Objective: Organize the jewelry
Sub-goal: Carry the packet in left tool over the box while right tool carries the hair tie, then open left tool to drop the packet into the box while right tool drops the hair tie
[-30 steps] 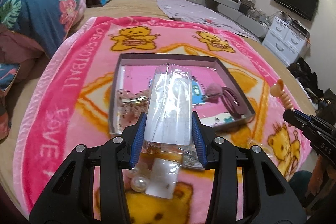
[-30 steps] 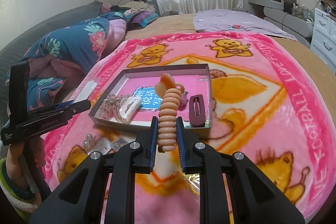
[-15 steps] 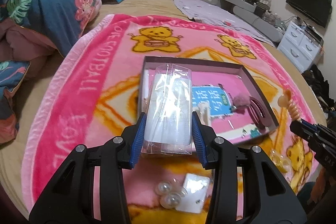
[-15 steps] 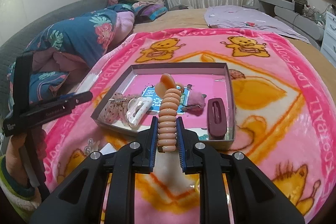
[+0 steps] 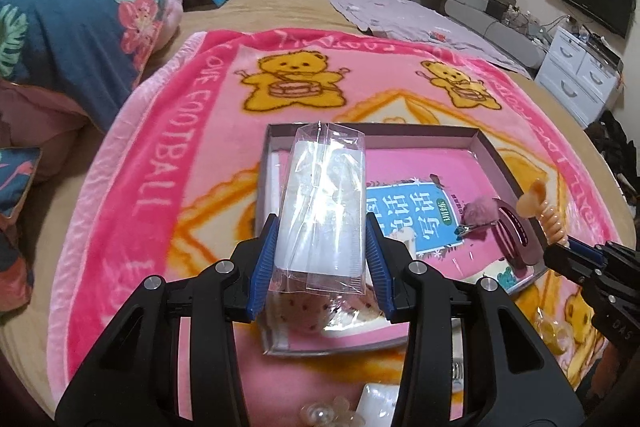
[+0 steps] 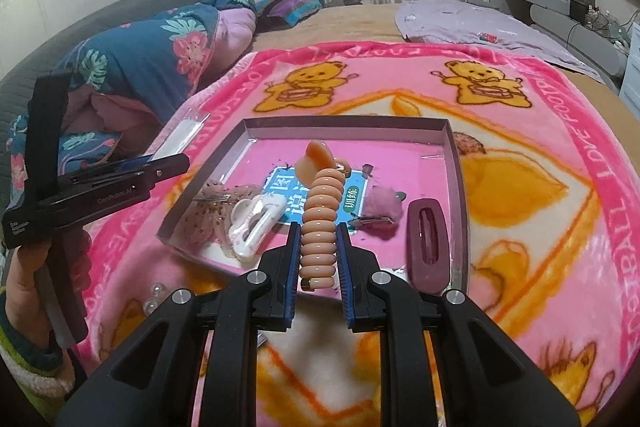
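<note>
the left gripper [image 5: 320, 259] is clamped on a clear plastic packet [image 5: 322, 203], both blue pads pressing its long edges; the packet stands up from the jaws and leans over the near left part of the shallow grey tray [image 5: 494, 157]. the right gripper [image 6: 318, 259] is clamped on a peach spiral hair tie [image 6: 322, 219], which rises between the pads and ends in a rounded peach tip over the tray's middle. the tray lies on a pink bear-print blanket [image 6: 560, 227] spread over the bed. inside the tray, in the right wrist view: a speckled pink clip [image 6: 212, 211] and a white claw clip [image 6: 256, 223] at the near left, a blue printed card [image 6: 280, 195] flat on the floor at centre, a fuzzy pink clip [image 6: 382, 213] right of centre, and a maroon rectangular clip [image 6: 427, 245] along the right wall. outside the tray, on the blanket near its front left corner, lie pearl-like beads [image 6: 154, 297] and, in the left wrist view, a small white packet [image 5: 376, 403] beside a flower-shaped bead piece [image 5: 324, 415]. a hand [image 6: 24, 275] with a green-trimmed cuff grips the left gripper's handle at the left edge of the right wrist view
</note>
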`<state>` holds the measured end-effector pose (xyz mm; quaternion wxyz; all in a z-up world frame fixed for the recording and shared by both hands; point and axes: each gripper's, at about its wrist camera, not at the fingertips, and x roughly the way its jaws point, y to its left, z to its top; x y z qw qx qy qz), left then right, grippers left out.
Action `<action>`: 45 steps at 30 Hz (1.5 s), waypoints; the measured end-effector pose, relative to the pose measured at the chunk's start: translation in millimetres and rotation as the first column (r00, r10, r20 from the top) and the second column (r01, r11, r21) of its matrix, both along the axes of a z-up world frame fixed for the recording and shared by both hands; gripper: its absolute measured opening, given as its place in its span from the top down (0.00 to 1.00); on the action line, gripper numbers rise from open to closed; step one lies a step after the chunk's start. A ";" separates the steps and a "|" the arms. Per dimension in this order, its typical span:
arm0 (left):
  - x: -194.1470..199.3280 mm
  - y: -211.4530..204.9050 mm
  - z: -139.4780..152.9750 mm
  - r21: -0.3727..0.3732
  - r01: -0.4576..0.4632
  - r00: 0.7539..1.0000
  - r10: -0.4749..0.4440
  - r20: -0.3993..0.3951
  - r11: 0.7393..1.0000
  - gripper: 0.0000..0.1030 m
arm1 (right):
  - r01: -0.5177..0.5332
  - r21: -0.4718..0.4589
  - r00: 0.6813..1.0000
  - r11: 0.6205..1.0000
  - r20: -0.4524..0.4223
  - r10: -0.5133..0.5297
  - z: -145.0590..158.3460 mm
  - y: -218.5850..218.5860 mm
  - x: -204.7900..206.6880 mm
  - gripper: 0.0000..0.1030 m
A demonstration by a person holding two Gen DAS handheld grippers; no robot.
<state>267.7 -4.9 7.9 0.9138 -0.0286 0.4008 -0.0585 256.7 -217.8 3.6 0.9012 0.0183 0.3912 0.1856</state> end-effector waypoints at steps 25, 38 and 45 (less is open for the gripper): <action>10.2 -9.8 -30.9 -0.013 0.024 0.997 -0.025 -0.072 1.000 0.58 | -0.024 -0.052 0.995 0.998 -0.094 0.019 -44.5 12.4 23.6 0.68; -33.7 5.1 20.8 -0.069 -0.006 0.999 0.009 0.037 0.998 0.22 | 0.048 0.026 0.998 0.999 0.051 -0.049 5.0 -28.9 -16.8 0.42; -60.8 12.4 39.6 -0.079 -0.011 0.997 0.017 0.075 0.997 0.15 | 0.055 0.071 0.994 0.996 0.087 -0.062 21.7 -38.4 -35.5 0.33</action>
